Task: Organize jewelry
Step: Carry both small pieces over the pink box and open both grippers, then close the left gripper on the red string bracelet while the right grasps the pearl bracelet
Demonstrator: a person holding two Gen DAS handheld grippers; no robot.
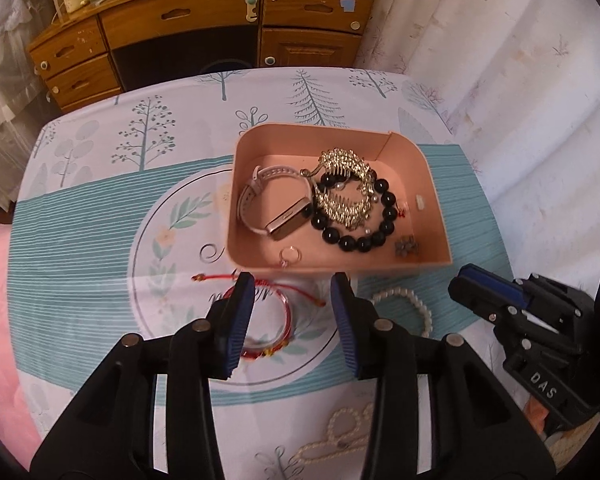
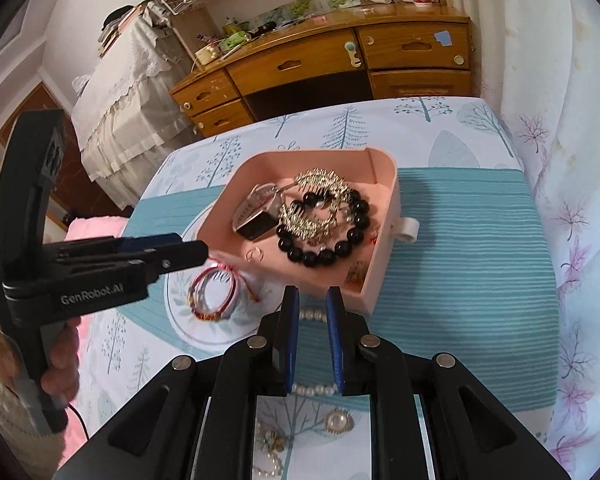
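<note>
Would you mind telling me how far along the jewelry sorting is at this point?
Partly done. The pink tray already holds a watch, a black bead bracelet, a gold hair comb and a small ring. Nothing is in hand: the left gripper and right gripper are both open and empty. Still on the tablecloth are the red bracelet and pearl bracelet.

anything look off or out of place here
The pink tray sits skewed on the cloth, jewelry heaped inside: the gold hair comb lies tangled over the black bead bracelet. The red bangles and pearl strand lie outside it.
</note>
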